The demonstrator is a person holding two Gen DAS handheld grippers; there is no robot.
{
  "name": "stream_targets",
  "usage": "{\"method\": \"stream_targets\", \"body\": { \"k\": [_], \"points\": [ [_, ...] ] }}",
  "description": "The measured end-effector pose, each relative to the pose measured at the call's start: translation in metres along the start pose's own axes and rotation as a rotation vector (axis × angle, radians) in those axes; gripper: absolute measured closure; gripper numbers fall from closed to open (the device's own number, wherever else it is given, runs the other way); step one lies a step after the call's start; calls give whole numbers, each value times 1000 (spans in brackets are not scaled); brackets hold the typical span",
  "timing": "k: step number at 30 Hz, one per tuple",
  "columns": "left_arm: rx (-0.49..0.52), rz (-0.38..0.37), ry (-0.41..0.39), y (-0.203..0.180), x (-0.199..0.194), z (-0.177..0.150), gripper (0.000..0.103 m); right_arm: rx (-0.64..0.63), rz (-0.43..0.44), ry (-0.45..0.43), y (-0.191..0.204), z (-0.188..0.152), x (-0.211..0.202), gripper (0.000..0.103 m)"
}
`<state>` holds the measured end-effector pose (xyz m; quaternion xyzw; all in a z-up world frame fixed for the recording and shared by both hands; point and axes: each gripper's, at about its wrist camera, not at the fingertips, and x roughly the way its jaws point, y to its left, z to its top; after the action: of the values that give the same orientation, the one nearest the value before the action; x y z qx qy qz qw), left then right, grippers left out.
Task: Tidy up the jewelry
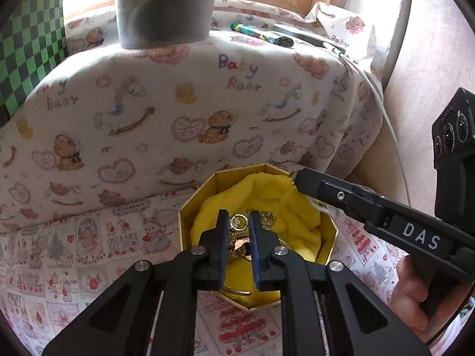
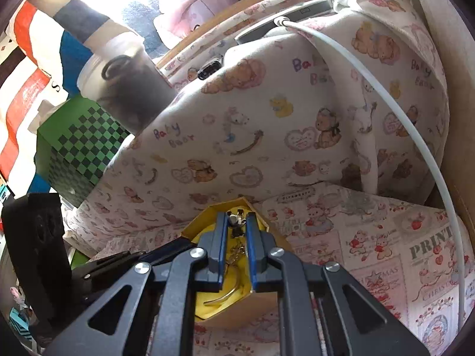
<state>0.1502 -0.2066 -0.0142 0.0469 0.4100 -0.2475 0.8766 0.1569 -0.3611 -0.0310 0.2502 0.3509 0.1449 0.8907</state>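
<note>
Jewelry, gold chains and a round ring-like piece, lies heaped in an octagonal gold box lined with yellow cloth; a curved gold bangle rests at the near wall. The box sits on a printed cloth. Left gripper hangs over the heap, jaws narrowly parted, gripping nothing I can make out. Right gripper reaches over the box's rim, jaws likewise narrow; whether it pinches a piece I cannot tell.

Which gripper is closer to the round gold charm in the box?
Left. The left gripper hangs right over the round gold charm; the right gripper rests at the box rim.
</note>
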Motion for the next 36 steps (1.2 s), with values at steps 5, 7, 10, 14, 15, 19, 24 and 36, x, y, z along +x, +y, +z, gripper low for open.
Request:
{"method": "stream_targets", "body": {
  "k": [5,7,10,14,15,19,24,36],
  "points": [
    [10,13,-21,-4,-8,2,80,5,8,-3,-1,1,-2,92],
    [15,30,-37,-4,-12,4,78,6,10,-4,-1,1,-4,92],
    [34,65,-70,-3,-28,4,76,-7,-2,-16,-1,1,-11,92],
    [13,149,-161,9,-68,0,60,-107,-91,-64,16,-1,-26,91],
    [-5,192,-195,13,-80,0,50,-151,-114,-79,25,-4,-30,91],
    [-29,293,-377,30,-146,-5,28,-266,-137,-153,57,-15,-54,84],
    [-53,331,-544,40,-203,-18,4,-378,-154,-251,95,-25,-76,64],
    [-67,401,-652,65,-212,-71,1,-466,-150,-399,123,-49,-88,6]
  ]
}}
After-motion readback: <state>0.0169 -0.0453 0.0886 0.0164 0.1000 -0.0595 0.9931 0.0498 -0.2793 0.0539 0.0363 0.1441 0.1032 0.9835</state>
